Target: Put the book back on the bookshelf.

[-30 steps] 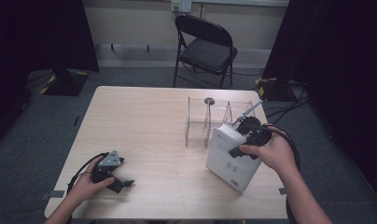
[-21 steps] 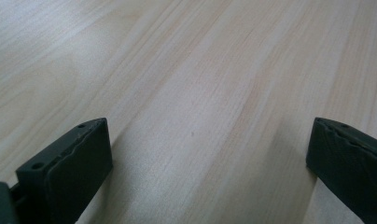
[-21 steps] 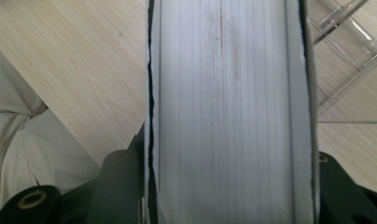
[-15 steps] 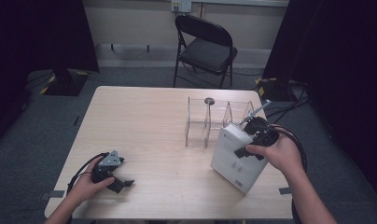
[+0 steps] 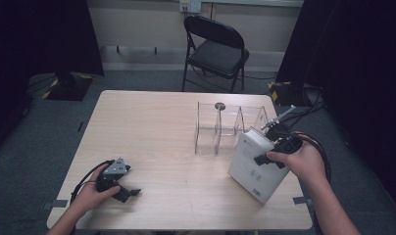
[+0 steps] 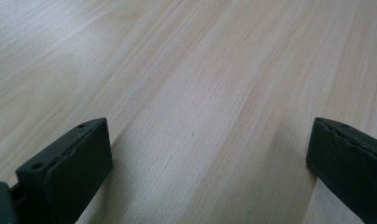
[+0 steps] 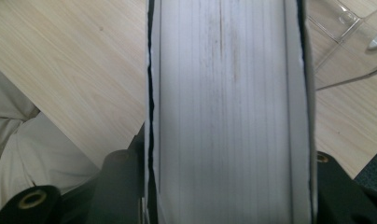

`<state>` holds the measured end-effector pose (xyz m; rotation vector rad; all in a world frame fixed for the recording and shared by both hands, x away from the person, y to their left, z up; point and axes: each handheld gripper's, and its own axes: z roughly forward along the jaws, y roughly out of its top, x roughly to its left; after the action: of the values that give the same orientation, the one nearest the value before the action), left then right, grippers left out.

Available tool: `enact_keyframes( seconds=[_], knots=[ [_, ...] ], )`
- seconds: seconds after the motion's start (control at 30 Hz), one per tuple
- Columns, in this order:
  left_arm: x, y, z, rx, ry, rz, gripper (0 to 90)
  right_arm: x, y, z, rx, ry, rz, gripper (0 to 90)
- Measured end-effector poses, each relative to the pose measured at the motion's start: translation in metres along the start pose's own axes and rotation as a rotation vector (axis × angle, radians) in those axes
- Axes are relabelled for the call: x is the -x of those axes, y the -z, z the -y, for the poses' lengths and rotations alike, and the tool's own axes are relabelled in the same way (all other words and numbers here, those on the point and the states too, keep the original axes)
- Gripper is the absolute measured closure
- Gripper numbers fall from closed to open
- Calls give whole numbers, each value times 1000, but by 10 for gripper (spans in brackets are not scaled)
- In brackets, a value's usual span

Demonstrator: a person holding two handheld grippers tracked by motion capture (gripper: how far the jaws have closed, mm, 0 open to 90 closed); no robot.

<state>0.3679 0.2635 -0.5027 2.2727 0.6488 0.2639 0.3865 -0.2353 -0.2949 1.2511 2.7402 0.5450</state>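
Note:
A thick white book (image 5: 255, 169) is held tilted over the table's right front part, its lower corner near the table edge. My right gripper (image 5: 265, 155) is shut on it across its thickness. In the right gripper view the book's page edge (image 7: 228, 112) runs straight up between the two black jaws of the right gripper (image 7: 228, 191). My left gripper (image 5: 129, 192) rests on the table at the front left, held by a hand. Its jaws stand wide apart in the left gripper view, with nothing but bare wood between them, so the left gripper (image 6: 210, 154) is open.
A clear acrylic divider rack (image 5: 220, 129) stands on the light wooden table (image 5: 152, 127) just behind the book, and its edge shows as the clear rack (image 7: 336, 28). A black folding chair (image 5: 215, 49) is beyond the table. Pale clothing (image 7: 18, 154) lies below the table edge.
The right hand has carried the book a little to the right, toward the table's right edge. The left hand and its gripper have stayed put.

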Motion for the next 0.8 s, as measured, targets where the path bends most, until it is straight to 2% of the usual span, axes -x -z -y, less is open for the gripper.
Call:
enact_keyframes(
  seconds=[0.13,0.33,0.37,0.7,0.8],
  knots=[
    [0,0,0,1,0,6,0,3,1,3,1,-11,-3,523],
    [0,0,0,0,0,0,0,8,3,7,3,-20,17,523],
    [0,0,0,0,0,0,0,9,3,8,9,-34,22,523],
    [0,0,0,0,0,0,0,18,5,16,-6,-67,55,523],
    [0,0,0,0,0,0,0,20,6,18,-13,-78,52,523]
  ],
)
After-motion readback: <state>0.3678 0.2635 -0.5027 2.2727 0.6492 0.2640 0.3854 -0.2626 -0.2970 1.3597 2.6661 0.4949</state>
